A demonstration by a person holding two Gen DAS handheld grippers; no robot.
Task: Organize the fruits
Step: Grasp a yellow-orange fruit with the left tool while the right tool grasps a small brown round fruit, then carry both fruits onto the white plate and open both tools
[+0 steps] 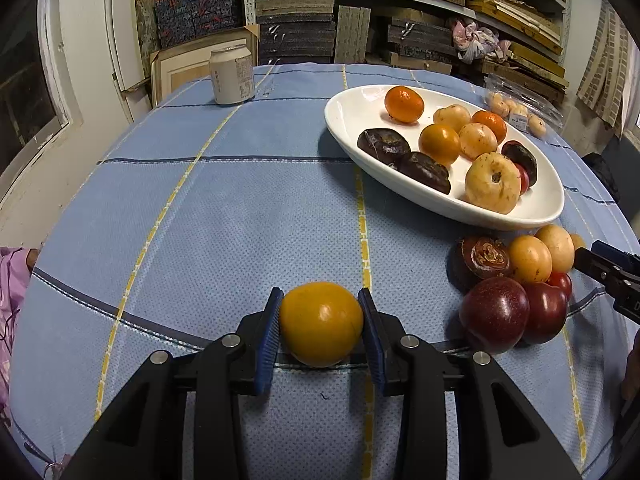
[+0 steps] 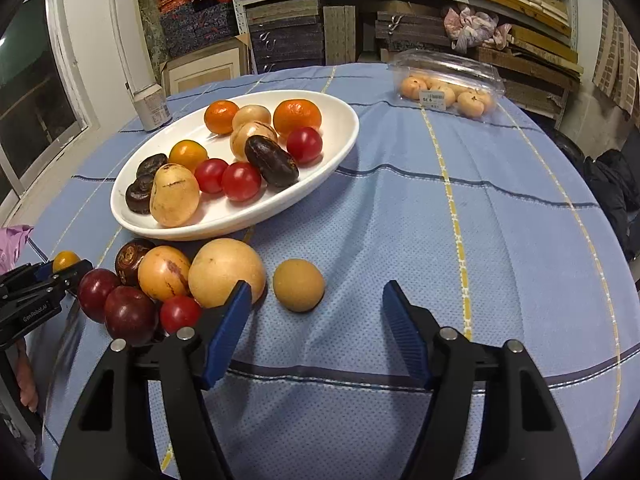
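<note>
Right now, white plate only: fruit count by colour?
Orange mandarins: 2
Yellow-orange tomato: 1
Red tomatoes: 3
Pale tan fruit: 3
Dark brown fruit: 3
Total: 12 on the white plate

Both cameras ride on hand-held grippers, tilted down over the blue checked tablecloth (image 1: 224, 216), facing the shelves beyond the table's far edge. The left view sits close above the near edge, the right view likewise. Both share the white oval dish (image 1: 352, 120) (image 2: 132, 216) and the loose fruit pile (image 1: 516, 280) (image 2: 160, 284).
</note>
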